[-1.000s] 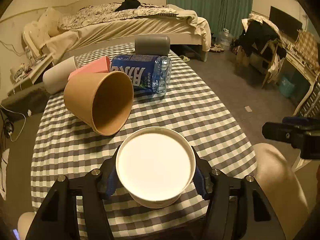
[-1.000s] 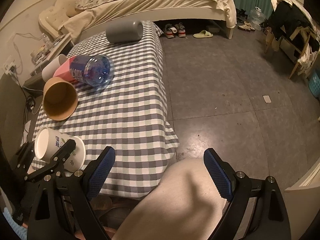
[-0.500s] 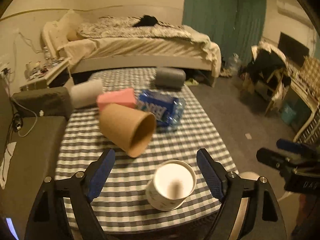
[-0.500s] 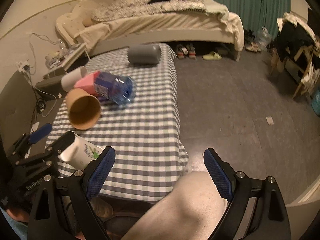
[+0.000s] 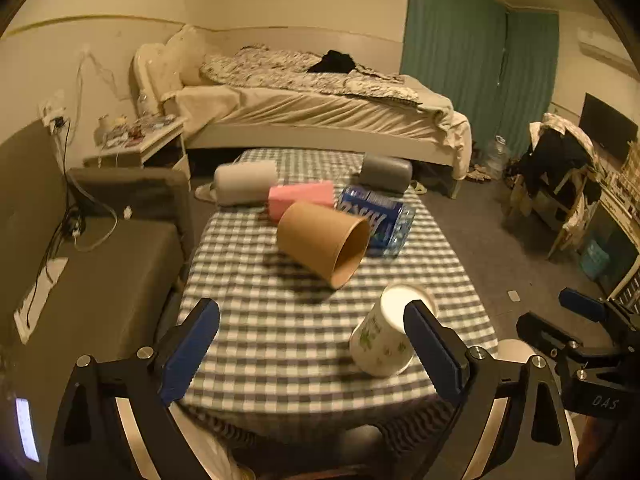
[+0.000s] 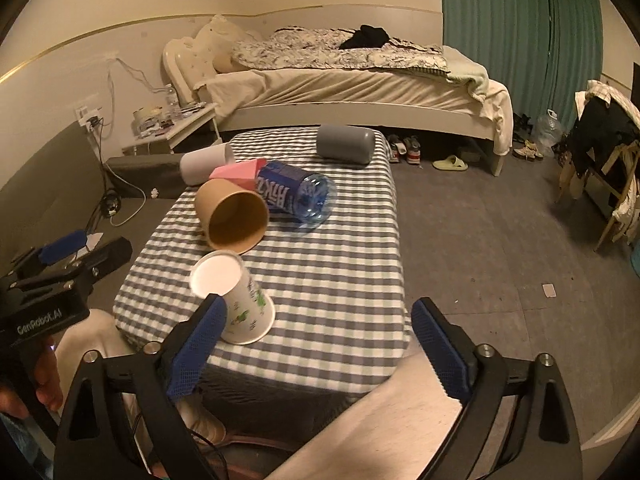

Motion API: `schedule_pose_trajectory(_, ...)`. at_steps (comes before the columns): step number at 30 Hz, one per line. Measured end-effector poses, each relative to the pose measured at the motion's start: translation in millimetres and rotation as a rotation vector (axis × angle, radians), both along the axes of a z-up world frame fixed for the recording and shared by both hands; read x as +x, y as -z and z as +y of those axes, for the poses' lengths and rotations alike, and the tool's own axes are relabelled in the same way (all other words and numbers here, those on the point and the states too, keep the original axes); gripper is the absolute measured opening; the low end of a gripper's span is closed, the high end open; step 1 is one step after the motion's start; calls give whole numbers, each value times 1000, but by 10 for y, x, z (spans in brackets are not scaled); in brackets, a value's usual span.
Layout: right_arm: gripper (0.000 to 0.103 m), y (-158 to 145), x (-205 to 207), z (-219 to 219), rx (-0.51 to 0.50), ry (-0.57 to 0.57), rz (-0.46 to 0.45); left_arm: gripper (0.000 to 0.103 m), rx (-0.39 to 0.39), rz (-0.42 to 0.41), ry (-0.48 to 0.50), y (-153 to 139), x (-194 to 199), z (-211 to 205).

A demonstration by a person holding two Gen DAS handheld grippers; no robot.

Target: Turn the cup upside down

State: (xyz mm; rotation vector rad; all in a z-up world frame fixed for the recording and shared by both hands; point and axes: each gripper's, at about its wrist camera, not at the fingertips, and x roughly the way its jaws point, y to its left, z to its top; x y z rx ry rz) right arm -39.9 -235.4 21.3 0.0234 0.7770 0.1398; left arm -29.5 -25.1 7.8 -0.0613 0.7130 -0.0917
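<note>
- The white paper cup (image 6: 240, 300) was seen near the table's (image 6: 340, 280) near edge, towards its left corner, on the checked cloth.
- It was tilted: the wide rim was towards the cloth while the narrow white base faced up and away, so the flip was judged nearly or just done. Whether the rim lay flat could not be told.
- The left gripper (image 5: 316, 348) was held wide and empty, its right finger in front of the cup; contact could not be told.
- The right gripper (image 6: 320, 344) was likewise spread wide, holding nothing, beside the cup, probably kept clear.
- A brown paper cup (image 6: 234, 218) lay on its side just behind.
</note>
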Motion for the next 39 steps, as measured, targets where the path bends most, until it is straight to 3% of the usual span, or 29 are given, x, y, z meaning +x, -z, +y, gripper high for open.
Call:
schedule_pose_trajectory(9,99,145,-94,130,-24,8,-1,97,2,36,-3,239,-193,34)
schedule_pose_trajectory(20,100,200,-135,250,-74,2,-9,100,-5,30,-13,264,-208,71)
schedule_pose_trajectory(39,101,243,-115,237,-77,5,7,100,3,27,-31,282,-202,109)
